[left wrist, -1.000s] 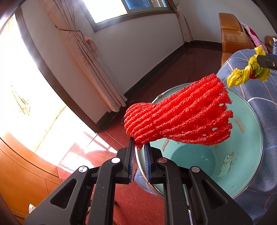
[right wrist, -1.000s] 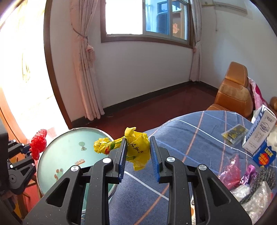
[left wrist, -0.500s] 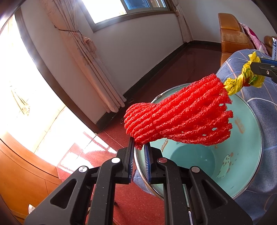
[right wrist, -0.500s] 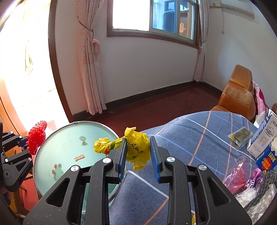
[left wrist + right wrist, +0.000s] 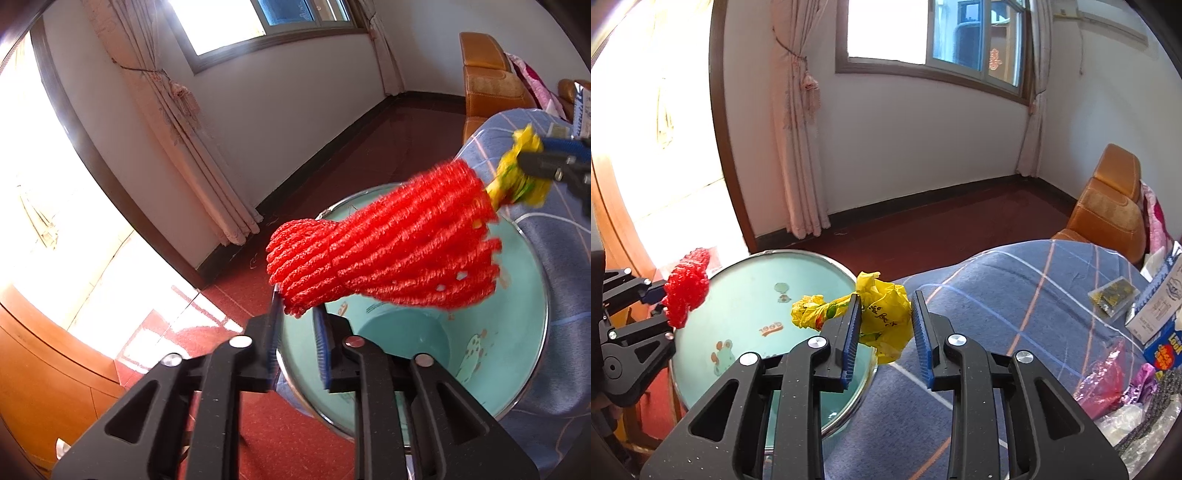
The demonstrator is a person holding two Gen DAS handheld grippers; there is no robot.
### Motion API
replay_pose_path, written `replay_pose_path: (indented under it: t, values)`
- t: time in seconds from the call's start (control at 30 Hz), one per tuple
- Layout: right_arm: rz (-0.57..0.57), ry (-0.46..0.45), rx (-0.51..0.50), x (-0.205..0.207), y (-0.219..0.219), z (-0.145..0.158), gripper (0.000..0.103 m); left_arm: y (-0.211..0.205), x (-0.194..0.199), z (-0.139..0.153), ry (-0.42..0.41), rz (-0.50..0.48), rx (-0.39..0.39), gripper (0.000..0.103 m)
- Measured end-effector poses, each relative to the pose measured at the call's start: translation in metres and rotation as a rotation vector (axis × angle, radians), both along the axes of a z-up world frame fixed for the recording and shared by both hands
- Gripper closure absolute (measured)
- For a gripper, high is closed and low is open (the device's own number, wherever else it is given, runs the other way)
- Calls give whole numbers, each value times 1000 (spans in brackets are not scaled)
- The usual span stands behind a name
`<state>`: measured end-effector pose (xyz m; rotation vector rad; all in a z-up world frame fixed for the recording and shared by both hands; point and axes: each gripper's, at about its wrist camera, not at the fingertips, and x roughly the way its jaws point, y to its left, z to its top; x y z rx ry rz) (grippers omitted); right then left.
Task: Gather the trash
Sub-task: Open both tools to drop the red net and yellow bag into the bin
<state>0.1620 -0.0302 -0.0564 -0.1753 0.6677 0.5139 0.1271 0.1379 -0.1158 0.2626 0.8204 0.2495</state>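
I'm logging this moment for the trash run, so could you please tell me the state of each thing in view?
Left gripper: shut on the red foam net.
Red foam net: held in the air above the basin.
Right gripper: shut on the yellow wrapper.
Yellow wrapper: crumpled, held at the basin's rim.
Basin: upright, nothing seen inside.
Window: cannot tell whether open.

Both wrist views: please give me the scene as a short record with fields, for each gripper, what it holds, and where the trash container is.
left gripper: shut on red foam net, held above the basin
right gripper: shut on yellow wrapper, near the basin's rim
container: teal basin, inside looks bare
surface: blue checked cloth
remaining trash: pink wrapper, blue carton, on the cloth
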Motion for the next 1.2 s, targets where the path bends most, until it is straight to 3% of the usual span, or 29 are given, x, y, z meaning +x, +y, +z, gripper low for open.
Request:
replay_pose_path:
  t: [0.1, 0.13, 0.17, 0.3, 0.37, 0.53, 0.7, 0.83, 0.93, 1.07, 1.2]
  values:
    - [-7, -2, 6, -1, 0, 0, 58, -5, -1, 3, -15, -29, -14, 63]
    - [-11, -1, 11, -1, 0, 1, 54, -6, -1, 4, -23, -28, -7, 52]
    - [-19, -5, 18, -1, -2, 2, 53, -7, -1, 5, -30, -32, -3, 45]
    - [-59, -17, 23, -6, -9, 9, 52, -7, 0, 7, -47, -16, -2, 34]
    - [-92, -28, 24, -12, -17, 15, 49, -6, 0, 6, -49, 1, 13, 23]
    - [-194, -53, 54, -50, -65, 37, 47, -7, -3, 8, -59, 6, -21, 23]
    - [-334, -117, 67, -116, -153, 51, 41, -44, -19, 14, -78, -91, -96, 23]
    - [-482, -111, 70, -164, -224, 37, 40, -87, -33, 17, -84, -191, -110, 23]
    - [-555, -83, 56, -185, -254, 15, 40, -119, -47, 16, -82, -260, -124, 23]
    - [-623, -42, 85, -196, -282, -8, 40, -156, -61, 9, -61, -347, -85, 23]
    - [-651, -45, 98, -193, -294, -15, 40, -166, -62, 11, -61, -366, -87, 23]
